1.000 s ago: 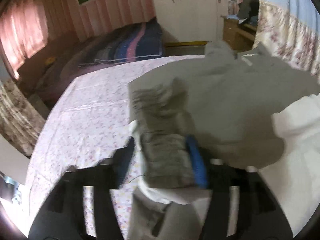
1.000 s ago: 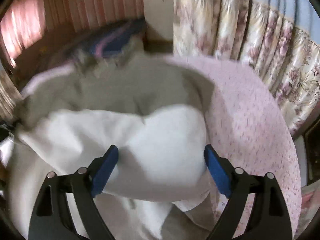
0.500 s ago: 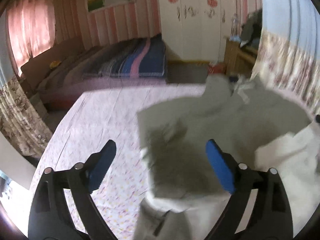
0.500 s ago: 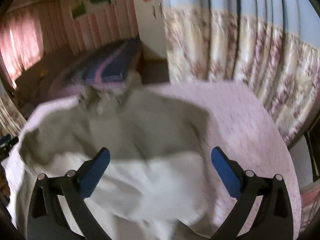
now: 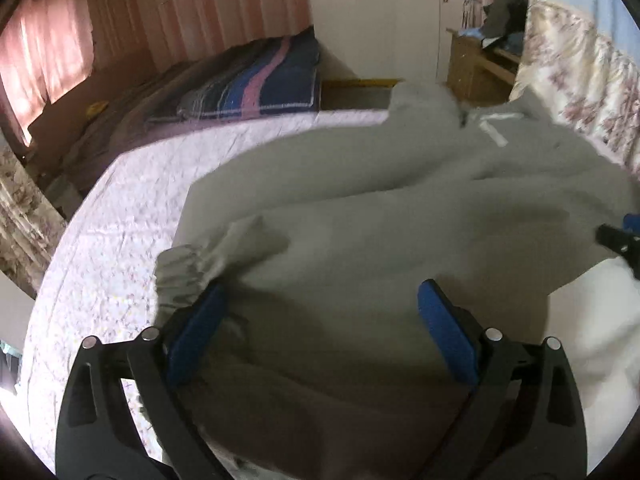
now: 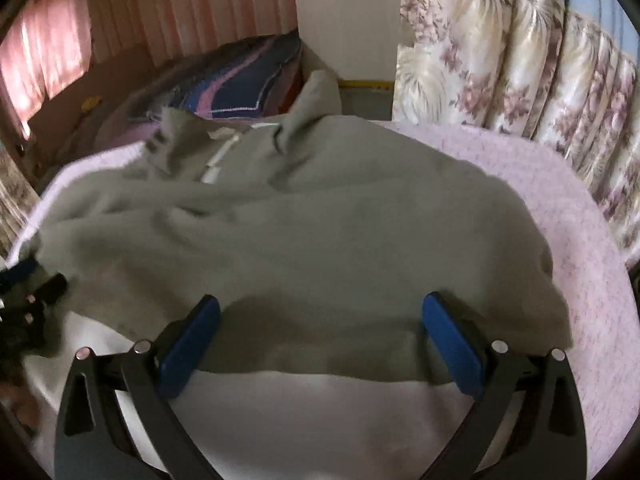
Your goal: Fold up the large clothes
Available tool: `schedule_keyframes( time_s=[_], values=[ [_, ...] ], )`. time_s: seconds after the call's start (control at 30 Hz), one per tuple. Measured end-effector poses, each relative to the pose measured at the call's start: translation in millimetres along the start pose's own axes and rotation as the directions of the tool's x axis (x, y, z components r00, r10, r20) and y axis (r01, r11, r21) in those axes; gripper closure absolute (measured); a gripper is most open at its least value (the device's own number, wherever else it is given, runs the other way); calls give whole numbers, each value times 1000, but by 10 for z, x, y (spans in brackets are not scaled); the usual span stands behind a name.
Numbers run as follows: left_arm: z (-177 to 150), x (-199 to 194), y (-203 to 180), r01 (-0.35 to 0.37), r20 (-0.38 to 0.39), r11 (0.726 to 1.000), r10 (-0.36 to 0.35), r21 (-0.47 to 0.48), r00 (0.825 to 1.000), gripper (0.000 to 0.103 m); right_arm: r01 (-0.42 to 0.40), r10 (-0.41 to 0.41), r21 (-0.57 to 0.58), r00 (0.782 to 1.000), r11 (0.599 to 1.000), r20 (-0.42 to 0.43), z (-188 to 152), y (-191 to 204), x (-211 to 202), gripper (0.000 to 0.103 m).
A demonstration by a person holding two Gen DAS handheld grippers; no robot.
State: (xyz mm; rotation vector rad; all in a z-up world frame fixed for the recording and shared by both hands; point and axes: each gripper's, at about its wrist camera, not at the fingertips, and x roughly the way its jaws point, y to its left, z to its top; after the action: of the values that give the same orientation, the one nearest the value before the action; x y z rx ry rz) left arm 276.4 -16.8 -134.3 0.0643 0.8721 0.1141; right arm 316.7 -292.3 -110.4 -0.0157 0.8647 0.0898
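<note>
A large grey hooded sweatshirt (image 5: 400,208) lies spread on the pink flowered bed cover (image 5: 120,208), its hood at the far edge. Its white lining (image 5: 592,320) shows at the near right. A ribbed cuff (image 5: 184,276) lies bunched at the garment's left side. My left gripper (image 5: 320,328) is open and empty, hovering over the grey cloth near that cuff. My right gripper (image 6: 320,336) is open and empty over the fold where the grey cloth (image 6: 300,220) meets the white lining (image 6: 300,412). Each gripper's tip shows at the edge of the other's view.
A second bed with a striped blue and pink blanket (image 5: 248,84) stands beyond. Flowered curtains (image 6: 520,60) hang to the right. A wooden cabinet (image 5: 476,68) stands at the back right. The pink cover (image 6: 580,240) runs to the bed's right edge.
My left gripper let go of the grey cuff it held a second ago and opened. Both grippers pulled back then came low again over the garment, which now lies flatter.
</note>
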Motion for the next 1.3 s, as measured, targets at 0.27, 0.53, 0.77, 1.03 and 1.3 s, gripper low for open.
schedule_keyframes(
  time_s=[0.27,0.53,0.77,1.03,1.3],
  values=[
    [6,24,71,-21,-15,1000,21,14,1000,14,162,-162,46,987,986,-7,6,-445,15,2],
    [-312,-707,274,79,97,994,-86,71,992,5,-11,-2,209,998,978,66,-412,-1072,-662,2],
    [-1262,-1665,686,60,168,996,-70,62,983,4,-70,50,147,989,987,136,-1258,-1191,-1674,2],
    [-2602,-2460,907,30,165,995,-14,-93,986,4,7,-21,83,986,997,167,-2596,-1216,-2592,2],
    [-3488,-2858,837,-27,223,994,50,-104,974,4,52,-76,103,968,993,239,-3818,-1178,-2969,2]
  ],
)
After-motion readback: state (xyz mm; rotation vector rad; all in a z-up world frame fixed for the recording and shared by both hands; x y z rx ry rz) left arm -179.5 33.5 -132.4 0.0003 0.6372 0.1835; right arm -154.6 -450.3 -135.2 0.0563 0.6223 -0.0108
